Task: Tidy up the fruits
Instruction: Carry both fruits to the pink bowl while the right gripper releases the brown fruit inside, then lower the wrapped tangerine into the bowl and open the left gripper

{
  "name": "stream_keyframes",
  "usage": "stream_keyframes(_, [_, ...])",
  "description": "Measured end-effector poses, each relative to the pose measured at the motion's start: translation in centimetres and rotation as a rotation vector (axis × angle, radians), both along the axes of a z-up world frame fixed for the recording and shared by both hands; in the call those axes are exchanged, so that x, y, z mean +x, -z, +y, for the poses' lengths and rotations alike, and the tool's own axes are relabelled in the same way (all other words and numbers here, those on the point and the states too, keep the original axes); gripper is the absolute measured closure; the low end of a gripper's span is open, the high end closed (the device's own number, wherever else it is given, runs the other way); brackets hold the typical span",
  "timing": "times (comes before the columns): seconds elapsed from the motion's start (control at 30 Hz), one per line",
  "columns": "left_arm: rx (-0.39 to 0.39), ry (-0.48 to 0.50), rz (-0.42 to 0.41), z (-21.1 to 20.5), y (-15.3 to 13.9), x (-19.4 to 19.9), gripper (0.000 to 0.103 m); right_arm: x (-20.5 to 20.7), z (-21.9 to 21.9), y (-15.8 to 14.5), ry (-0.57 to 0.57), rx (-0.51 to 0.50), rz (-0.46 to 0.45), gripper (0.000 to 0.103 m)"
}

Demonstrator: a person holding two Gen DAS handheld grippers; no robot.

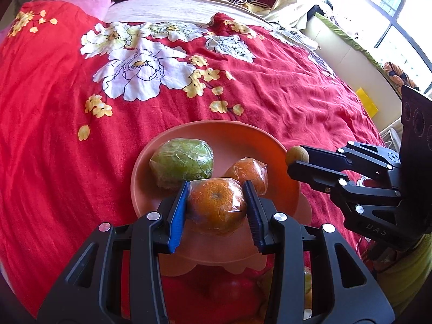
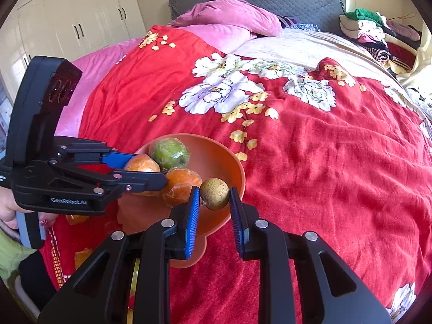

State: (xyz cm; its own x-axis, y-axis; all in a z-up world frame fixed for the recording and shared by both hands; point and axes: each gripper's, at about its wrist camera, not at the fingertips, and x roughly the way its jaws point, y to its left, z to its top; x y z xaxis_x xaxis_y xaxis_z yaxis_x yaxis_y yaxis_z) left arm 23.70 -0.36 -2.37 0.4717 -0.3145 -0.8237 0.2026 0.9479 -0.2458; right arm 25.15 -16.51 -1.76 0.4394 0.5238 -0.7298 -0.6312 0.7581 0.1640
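Note:
An orange bowl (image 1: 290, 186) sits on the red floral bedspread and also shows in the right wrist view (image 2: 237, 162). In it lie a wrapped green fruit (image 1: 182, 160) and a wrapped orange (image 1: 249, 174). My left gripper (image 1: 216, 203) is shut on another wrapped orange (image 1: 216, 205) and holds it over the bowl's near side. My right gripper (image 2: 214, 194) is shut on a small brown round fruit (image 2: 215, 193) at the bowl's right rim; that fruit also shows in the left wrist view (image 1: 297, 156).
The red bedspread (image 1: 67, 108) stretches far and left. Pink pillows (image 2: 229, 17) and piled clothes (image 2: 378, 32) lie at the bed's head. More fruit in a red bag (image 1: 229, 289) lies below the bowl. A window is at the right.

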Motion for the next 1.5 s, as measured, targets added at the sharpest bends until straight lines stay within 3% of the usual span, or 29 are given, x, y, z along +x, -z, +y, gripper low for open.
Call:
stream_keyframes(0.67, [0.043, -0.016, -0.003, 1.0, 0.5, -0.1, 0.071, 0.4, 2.2, 1.7, -0.058, -0.071, 0.011, 0.081])
stream_keyframes(1.27, [0.046, -0.021, 0.001, 1.0, 0.9, -0.9, 0.071, 0.2, 2.4, 1.7, -0.054, -0.077, 0.010, 0.081])
stream_keyframes(1.4, [0.048, -0.021, 0.004, 0.9, 1.0, -1.1, 0.071, 0.1, 2.1, 1.3, -0.043, -0.071, -0.002, 0.072])
stream_keyframes(1.5, [0.048, -0.021, 0.006, 0.9, 1.1, -1.2, 0.071, 0.0, 1.9, 1.0, -0.038, -0.072, -0.008, 0.071])
